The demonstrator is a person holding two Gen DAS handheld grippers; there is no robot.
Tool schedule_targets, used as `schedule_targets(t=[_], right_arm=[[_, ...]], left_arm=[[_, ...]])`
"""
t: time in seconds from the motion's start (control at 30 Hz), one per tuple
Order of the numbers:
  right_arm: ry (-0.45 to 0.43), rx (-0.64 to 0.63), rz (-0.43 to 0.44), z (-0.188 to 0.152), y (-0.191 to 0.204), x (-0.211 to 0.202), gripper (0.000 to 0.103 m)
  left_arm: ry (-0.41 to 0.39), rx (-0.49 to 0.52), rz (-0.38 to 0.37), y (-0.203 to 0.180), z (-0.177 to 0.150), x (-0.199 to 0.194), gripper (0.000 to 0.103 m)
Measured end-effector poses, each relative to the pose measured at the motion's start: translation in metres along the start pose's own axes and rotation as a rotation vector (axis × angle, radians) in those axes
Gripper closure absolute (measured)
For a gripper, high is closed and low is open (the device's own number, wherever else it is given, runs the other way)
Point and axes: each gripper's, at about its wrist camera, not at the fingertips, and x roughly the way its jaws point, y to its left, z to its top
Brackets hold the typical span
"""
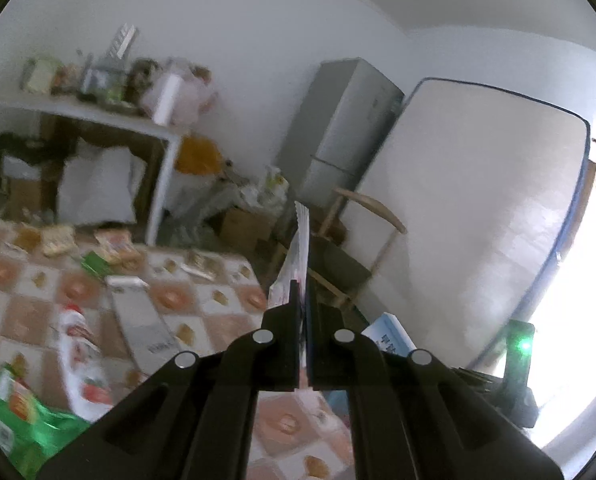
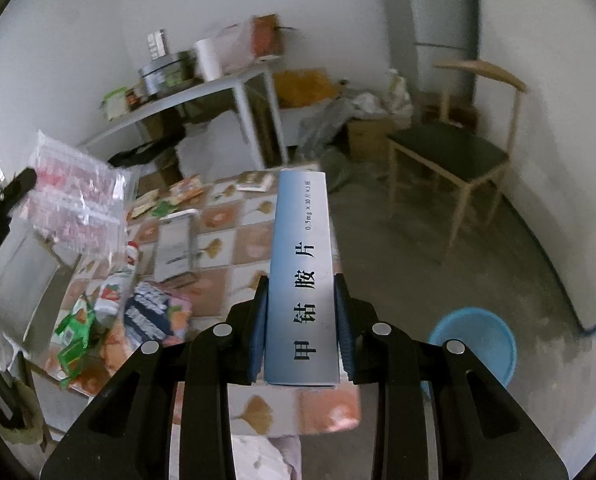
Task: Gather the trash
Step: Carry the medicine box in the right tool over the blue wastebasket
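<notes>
My left gripper point(image 1: 302, 300) is shut on a thin clear wrapper with pink print point(image 1: 298, 256), seen edge-on and standing up from the jaws. In the right wrist view that wrapper point(image 2: 77, 196) hangs at the left, with the left gripper point(image 2: 19, 186) pinching its edge. My right gripper point(image 2: 302, 284) is shut on a long blue-and-white medicine box point(image 2: 302, 280) with the blue pads against both its sides. Its end shows in the left wrist view as the blue box point(image 1: 390, 338). Both are held over the checked tablecloth point(image 2: 253, 240), where wrappers, a green packet point(image 2: 75, 332) and a grey box point(image 2: 175, 244) lie.
A blue basin point(image 2: 474, 344) stands on the concrete floor right of the table corner. A wooden chair point(image 2: 450, 152) stands beyond it. A cluttered white table point(image 2: 201, 92), cardboard boxes point(image 2: 368, 136), a grey fridge point(image 1: 342, 128) and a leaning mattress point(image 1: 478, 208) line the walls.
</notes>
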Motion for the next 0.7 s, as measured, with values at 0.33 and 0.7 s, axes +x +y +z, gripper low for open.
schedule_targets(t=[0.33,0.7], right_arm=[[0.001,0.259,-0.145,-0.055,-0.105,-0.036,0.075],[0.102,0.583,-0.194,-0.112,-0.21,-0.003,0.075]], left_arm=[[0.251,-0.07,-0.247,-0.046,-0.036,0.091,0.102],[0.584,-0.06,-0.341,-0.135,-0.106,0.247,0.101]])
